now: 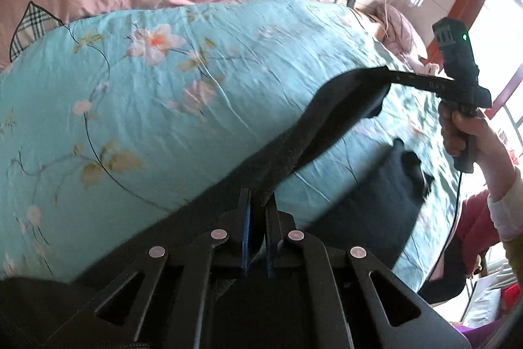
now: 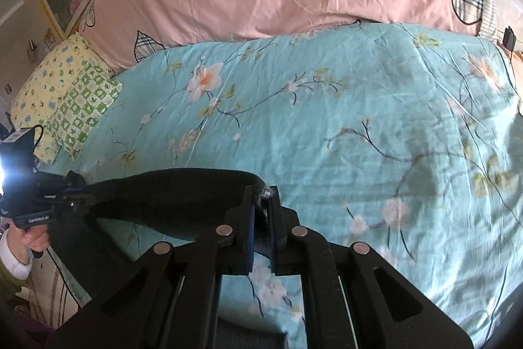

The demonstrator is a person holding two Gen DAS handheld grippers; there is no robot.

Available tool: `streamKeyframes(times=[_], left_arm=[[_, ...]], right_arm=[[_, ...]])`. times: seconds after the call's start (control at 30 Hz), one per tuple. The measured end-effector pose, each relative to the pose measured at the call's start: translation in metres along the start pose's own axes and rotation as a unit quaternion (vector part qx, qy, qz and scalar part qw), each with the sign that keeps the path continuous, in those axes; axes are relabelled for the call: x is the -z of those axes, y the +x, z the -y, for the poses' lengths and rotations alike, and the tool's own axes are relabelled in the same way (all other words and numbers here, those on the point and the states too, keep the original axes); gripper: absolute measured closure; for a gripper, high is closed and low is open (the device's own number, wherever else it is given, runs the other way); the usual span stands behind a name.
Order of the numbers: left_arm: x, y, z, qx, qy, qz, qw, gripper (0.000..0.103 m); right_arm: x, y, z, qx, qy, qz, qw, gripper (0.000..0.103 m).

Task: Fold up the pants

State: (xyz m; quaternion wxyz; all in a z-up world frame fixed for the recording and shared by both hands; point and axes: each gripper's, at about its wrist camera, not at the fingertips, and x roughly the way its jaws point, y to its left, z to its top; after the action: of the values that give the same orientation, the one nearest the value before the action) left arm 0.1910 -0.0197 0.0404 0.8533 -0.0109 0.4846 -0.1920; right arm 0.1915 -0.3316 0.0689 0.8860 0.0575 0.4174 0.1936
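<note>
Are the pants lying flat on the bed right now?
No: the pants hang stretched in the air between both tongs, above the blue floral quilt.

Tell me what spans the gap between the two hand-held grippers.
The black pants, stretched between the left hand-held gripper and the right hand-held gripper, both clamping it; both wrist views show this.

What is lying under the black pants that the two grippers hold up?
Under the black fabric pants lies the turquoise flowered cotton quilt. The left gripper and right gripper pinch them. What the hanging part covers cannot be seen.
</note>
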Motion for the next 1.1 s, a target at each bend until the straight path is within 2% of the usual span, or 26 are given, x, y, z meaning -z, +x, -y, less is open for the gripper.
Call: streamKeyframes(times=[0.2,0.43,0.63,0.83,1.0,1.1], left_arm=[[0.028,-0.005,0.017,0.004,-0.008,-0.001,1.0000,0.098],[0.056,-0.019,0.039,0.019,-0.010,0.009,0.9997,0.098],[0.080,-0.018,0.056,0.020,-0.001,0.001,0.9998,0.098],[0.097,-0.024,0.065,0.018,0.005,0.002,0.9998,0.098],[0.110,-0.019,0.071,0.013,0.012,-0.006,0.9998,0.098],[0.117,-0.015,0.074,0.010,0.020,-0.011,0.9997,0.097]], right_arm=[[0.035,-0.030,-0.001,-0.028,-0.014,0.031,0.999,0.096],[0.075,-0.054,0.000,-0.043,-0.036,0.047,0.997,0.096],[0.107,-0.059,0.005,-0.043,-0.046,0.034,0.997,0.096],[0.125,-0.069,0.003,-0.033,-0.061,0.031,0.997,0.096],[0.136,-0.067,0.000,-0.010,-0.083,0.010,0.996,0.096],[0.146,-0.064,0.004,0.004,-0.083,-0.005,0.997,0.100]])
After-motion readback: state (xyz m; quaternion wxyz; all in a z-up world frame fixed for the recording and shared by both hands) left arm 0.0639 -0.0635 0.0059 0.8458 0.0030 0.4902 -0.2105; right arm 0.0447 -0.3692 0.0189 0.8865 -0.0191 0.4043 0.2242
